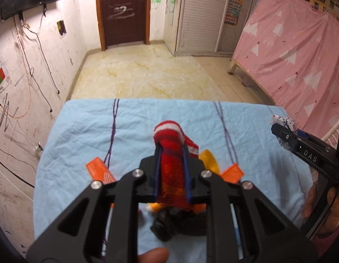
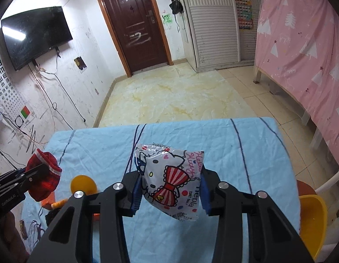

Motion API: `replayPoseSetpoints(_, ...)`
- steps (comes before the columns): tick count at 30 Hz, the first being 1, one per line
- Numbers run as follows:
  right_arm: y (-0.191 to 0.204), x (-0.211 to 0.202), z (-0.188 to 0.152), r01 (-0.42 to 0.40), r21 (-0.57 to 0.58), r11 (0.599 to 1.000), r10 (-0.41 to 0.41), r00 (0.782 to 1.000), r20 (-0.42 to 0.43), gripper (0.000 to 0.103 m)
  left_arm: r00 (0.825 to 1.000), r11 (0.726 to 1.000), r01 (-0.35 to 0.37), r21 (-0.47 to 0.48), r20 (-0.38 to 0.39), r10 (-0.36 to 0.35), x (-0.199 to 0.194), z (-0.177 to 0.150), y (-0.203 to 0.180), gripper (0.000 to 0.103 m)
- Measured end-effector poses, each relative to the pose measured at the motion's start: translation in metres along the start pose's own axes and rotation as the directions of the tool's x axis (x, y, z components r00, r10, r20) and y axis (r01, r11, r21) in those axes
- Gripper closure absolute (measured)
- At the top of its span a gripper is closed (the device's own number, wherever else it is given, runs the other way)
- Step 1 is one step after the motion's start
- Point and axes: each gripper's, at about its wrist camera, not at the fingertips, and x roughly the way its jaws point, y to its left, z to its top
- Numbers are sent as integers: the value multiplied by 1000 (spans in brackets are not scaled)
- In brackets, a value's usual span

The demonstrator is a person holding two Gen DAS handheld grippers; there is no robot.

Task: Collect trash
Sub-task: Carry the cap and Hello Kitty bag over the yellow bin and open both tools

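My left gripper (image 1: pixel 170 148) is shut on a red knitted sock with white stripes (image 1: pixel 172 168), held above the light blue cloth on the table (image 1: pixel 81 131). The right wrist view shows that sock (image 2: pixel 43 182) bunched in the left gripper (image 2: pixel 38 172) at the far left. My right gripper (image 2: pixel 169 189) is shut on a shiny white snack packet printed with a cartoon cat and a red striped bow (image 2: pixel 169 175); both blue pads press its sides. From the left wrist view the right gripper (image 1: pixel 279 132) stands at the right edge with the packet (image 1: pixel 286 120) at its tip.
On the cloth under the left gripper lie two orange cards (image 1: pixel 99 168) (image 1: pixel 232 173), a yellow round piece (image 2: pixel 82 184) and a dark lump (image 1: pixel 176 223). A yellow tub (image 2: pixel 312 219) stands off the table's right edge. A pink-curtained bed (image 2: pixel 301 54) lines the right side.
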Motion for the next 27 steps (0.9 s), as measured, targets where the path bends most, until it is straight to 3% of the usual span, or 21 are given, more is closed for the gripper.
replayPoseSetpoints(13, -62, -86, -19, -14, 99, 995, -2, 988, 152, 67, 994, 990, 53, 134, 88, -65, -52, -10, -82, 87)
replayPoseSetpoints(27, -166, -138, -60, 14, 277, 961, -79, 971, 225, 67, 986, 949, 142, 281, 40, -159, -44, -24, -199, 87)
